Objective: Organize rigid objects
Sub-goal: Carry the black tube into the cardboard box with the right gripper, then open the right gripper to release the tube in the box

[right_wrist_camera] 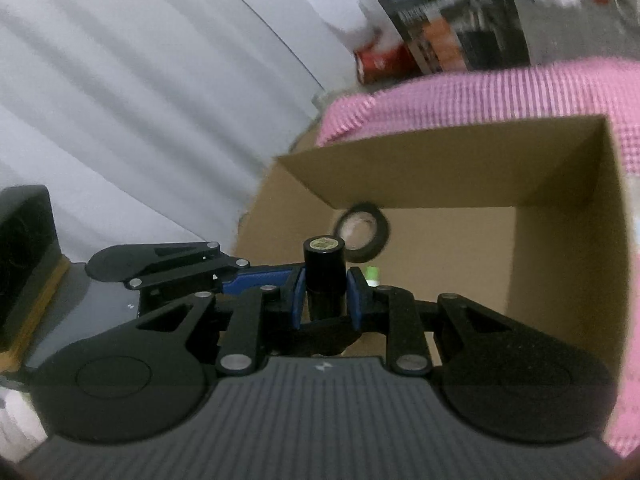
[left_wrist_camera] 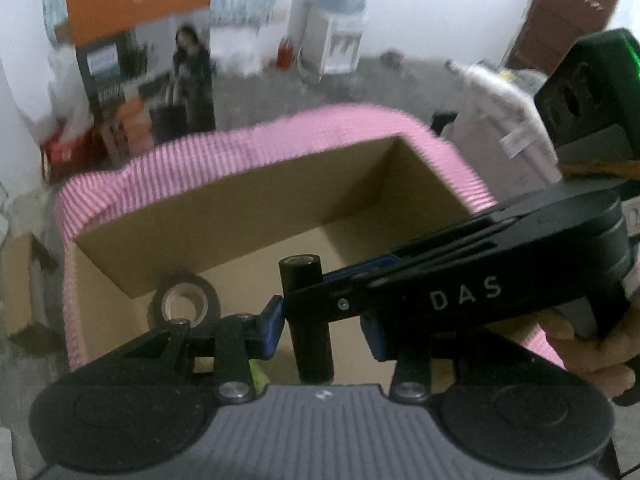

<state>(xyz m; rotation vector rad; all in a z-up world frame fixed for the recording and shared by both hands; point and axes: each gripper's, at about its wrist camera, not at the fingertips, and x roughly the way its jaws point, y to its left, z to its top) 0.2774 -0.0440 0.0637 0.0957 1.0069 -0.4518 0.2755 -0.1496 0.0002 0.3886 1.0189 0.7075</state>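
Note:
A black cylinder (right_wrist_camera: 324, 268) stands upright over an open cardboard box (right_wrist_camera: 440, 172), with my right gripper (right_wrist_camera: 326, 300) shut on it, a blue pad on each side. In the left wrist view the same cylinder (left_wrist_camera: 306, 280) sits between the jaws of my left gripper (left_wrist_camera: 322, 330). Its left pad (left_wrist_camera: 273, 326) is at the cylinder, while bare cardboard shows between the cylinder and its right pad (left_wrist_camera: 372, 336). The right gripper (left_wrist_camera: 298, 296) reaches in from the right and clamps the cylinder across. A black tape roll (left_wrist_camera: 184, 304) lies on the box floor.
A pink striped cloth (left_wrist_camera: 280, 136) lies around the box's rim. A small green thing (right_wrist_camera: 372, 274) lies in the box. A hand (left_wrist_camera: 592, 344) holds the right gripper's handle. A person (left_wrist_camera: 192, 80) and a water dispenser (left_wrist_camera: 332, 40) stand far behind. A white curtain (right_wrist_camera: 120, 100) hangs left.

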